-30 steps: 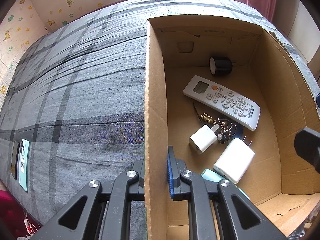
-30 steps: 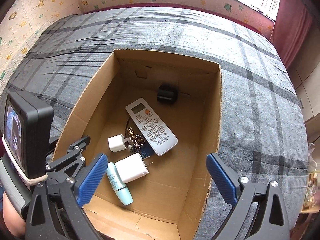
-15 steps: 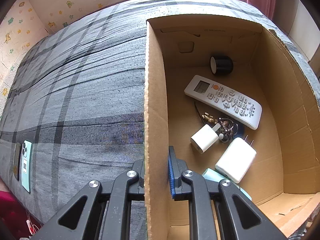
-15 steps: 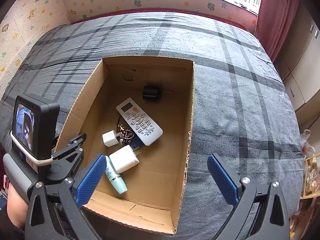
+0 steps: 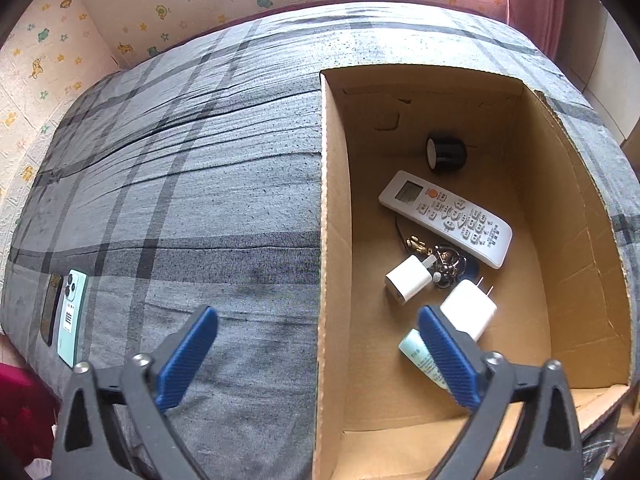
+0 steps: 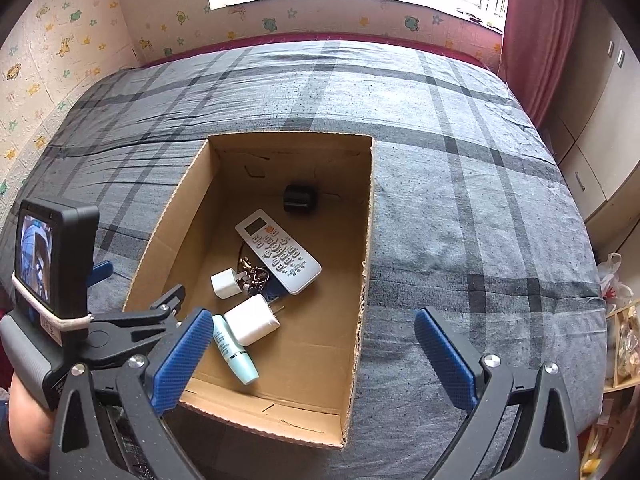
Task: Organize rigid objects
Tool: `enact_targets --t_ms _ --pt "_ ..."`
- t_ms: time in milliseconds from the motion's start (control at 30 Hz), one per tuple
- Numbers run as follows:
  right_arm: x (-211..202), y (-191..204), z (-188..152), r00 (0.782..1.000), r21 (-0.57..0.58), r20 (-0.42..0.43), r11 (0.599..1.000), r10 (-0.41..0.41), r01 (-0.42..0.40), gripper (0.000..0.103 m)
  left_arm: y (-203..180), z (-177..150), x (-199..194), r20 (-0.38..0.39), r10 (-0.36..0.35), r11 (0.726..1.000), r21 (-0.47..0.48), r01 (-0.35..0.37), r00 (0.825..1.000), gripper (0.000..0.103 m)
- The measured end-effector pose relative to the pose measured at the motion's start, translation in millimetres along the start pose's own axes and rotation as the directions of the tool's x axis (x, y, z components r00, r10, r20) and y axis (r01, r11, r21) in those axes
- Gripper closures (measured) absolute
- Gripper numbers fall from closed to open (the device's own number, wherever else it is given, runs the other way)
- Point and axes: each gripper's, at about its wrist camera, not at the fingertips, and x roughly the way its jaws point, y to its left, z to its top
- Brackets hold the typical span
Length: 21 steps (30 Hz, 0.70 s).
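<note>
Straddling the left wall of the cardboard box [image 5: 332, 240], my left tongs [image 5: 318, 354] were opening wide with nothing pinched; only that wall edge stood between the pads, untouched. My right tongs [image 6: 314, 354] were spread too, empty, hanging over the near right part of the box.

The bed [image 5: 180, 184] was soft, so my worry was that a pad catching the wall on the way out would tip or drag the box and slide its load. Next came the phone [image 5: 72, 312] lying by the bed's near left edge, well left of my left tongs and close enough to the drop that a clumsy nudge could send it off.

Inside the box, the remote [image 5: 446, 218] lay across the middle, beyond my left tongs. The larger white charger [image 5: 468, 312] sat just past the right pad, the pale tube [image 5: 416, 354] partly hidden behind it, so a careless dip could knock either one. The small white plug [image 5: 406, 284] and the keys [image 5: 444, 264] sat touching, and prongs might snag the ring. The black cylinder [image 5: 446, 154] lay near the far wall, free to roll.
</note>
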Motion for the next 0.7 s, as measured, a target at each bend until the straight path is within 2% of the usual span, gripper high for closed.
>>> enact_targets --t_ms 367,500,700 --pt "-30.6 -8.3 -3.9 0.999 0.010 0.030 1.000 -0.019 0.019 0.000 -4.2 -14.6 -72.4 0.088 -0.001 1.000 -0.016 0.002 0.996 0.000" --pt "-44.9 -12.7 -4.4 0.999 0.021 0.040 1.000 -0.024 0.024 0.000 -9.3 -19.2 -92.7 0.104 0.024 1.000 -0.008 -0.023 0.994 0.000" --pt "-66.2 -18.3 -6.8 0.997 0.039 0.073 0.999 -0.040 0.037 0.000 -14.5 -25.7 -113.4 0.115 0.023 0.999 -0.025 -0.020 0.993 0.000"
